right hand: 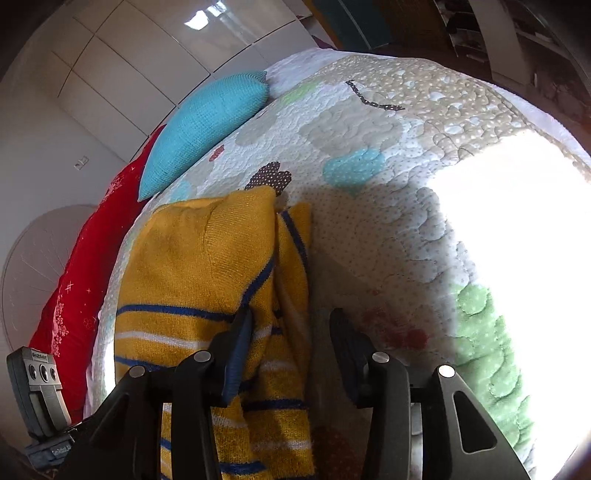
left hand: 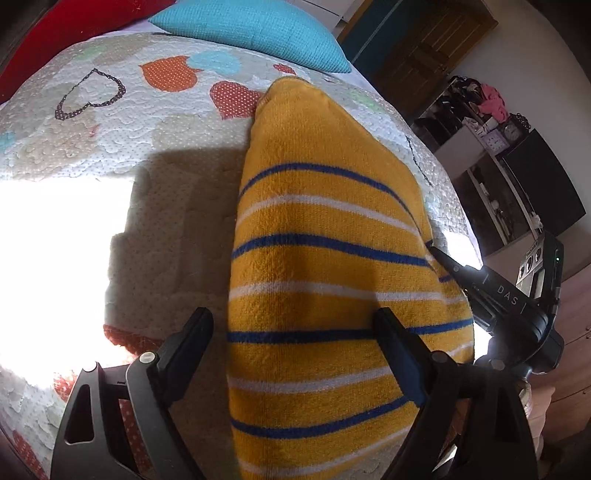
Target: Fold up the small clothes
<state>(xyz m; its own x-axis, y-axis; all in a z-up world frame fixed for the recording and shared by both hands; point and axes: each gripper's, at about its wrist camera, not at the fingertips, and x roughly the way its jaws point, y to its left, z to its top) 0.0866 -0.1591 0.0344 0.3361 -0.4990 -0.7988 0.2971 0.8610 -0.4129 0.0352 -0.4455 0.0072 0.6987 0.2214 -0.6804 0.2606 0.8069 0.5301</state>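
While both tools stand spread, nothing is gripped: the left gripper (left hand: 295,332) straddles the near edge of the yellow striped sweater (left hand: 325,229) with its jaws wide apart, the right gripper (right hand: 291,328) straddles the garment's folded side (right hand: 291,258), somewhat narrower but holding nothing; the sweater lies partly folded on the heart-patterned quilt (left hand: 110,122), below the blue pillow (left hand: 255,29). Closing now, either jaw pair could, I judge, pinch quilt along with knit, or catch only the top layer; the fold would then drag askew.
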